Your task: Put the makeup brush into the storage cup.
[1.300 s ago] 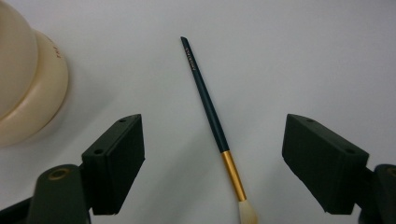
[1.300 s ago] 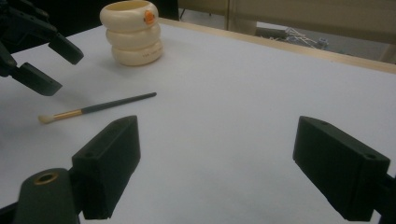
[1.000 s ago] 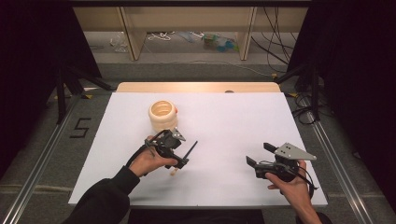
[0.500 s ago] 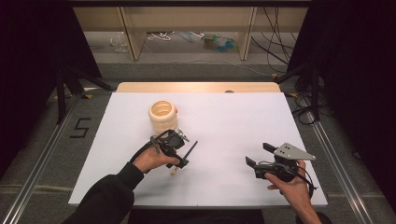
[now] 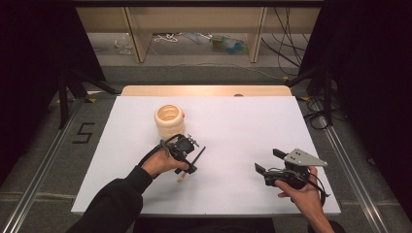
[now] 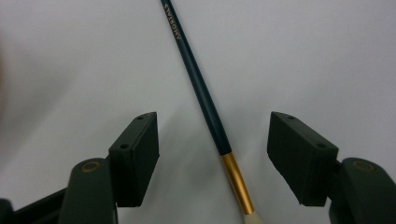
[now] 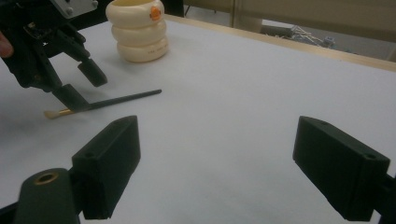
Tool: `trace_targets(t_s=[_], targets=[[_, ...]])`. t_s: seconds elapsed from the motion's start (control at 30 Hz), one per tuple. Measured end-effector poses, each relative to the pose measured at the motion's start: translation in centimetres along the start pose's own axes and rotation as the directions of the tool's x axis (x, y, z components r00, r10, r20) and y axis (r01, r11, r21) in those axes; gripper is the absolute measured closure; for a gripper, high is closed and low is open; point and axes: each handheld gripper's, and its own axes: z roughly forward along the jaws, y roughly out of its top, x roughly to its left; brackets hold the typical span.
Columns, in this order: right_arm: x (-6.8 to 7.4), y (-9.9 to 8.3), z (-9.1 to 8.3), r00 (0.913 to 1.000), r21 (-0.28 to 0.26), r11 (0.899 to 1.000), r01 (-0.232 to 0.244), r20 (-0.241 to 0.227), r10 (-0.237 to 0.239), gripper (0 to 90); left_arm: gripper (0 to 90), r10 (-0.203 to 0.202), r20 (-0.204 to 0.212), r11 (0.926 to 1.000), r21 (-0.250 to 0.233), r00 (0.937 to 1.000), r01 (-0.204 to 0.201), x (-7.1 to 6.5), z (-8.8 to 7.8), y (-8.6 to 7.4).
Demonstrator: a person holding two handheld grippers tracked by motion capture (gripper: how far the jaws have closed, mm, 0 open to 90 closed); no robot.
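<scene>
While the left gripper [image 6: 212,158] straddles the paintbrush [image 6: 201,88] lying just in front of the cream cup [image 5: 170,120], its jaws have been closing, not yet touching; off-centre, they could roll it away; the right gripper [image 7: 224,163] hangs open

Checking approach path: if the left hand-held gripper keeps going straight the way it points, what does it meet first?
Likely the paintbrush: the left hand-held gripper points down at it, jaws just closing, pads clear of the dark handle lying between them. Under it is the white table. Depth is hard to judge.
</scene>
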Motion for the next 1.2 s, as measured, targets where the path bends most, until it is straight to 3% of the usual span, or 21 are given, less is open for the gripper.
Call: trace_targets(t_s=[0.43,0.73,0.83,1.2], targets=[[0.05,0.01,0.03,1.0,0.003,1.0,-0.001,-0.005,0.001,16.1,41.5,0.013,0.007,0.9986,0.051,0.9999,-0.013,0.08,0.32,0.6],[-0.01,0.03,0.08,0.9998,0.001,1.0,0.018,-0.003,-0.018,16.1,45.0,-0.016,0.017,0.9982,0.058,0.9997,0.015,0.41,0.59,0.67],[0.0,0.01,0.15,0.9999,-0.004,1.0,0.016,-0.004,-0.016,16.1,47.8,0.004,0.02,0.9964,0.085,0.9998,-0.006,0.4,0.7,0.72],[0.16,-0.03,0.28,0.9998,-0.007,1.0,-0.005,-0.021,0.005,16.1,54.8,0.015,0.014,0.9949,0.099,0.9998,-0.017,0.11,0.81,1.02]])
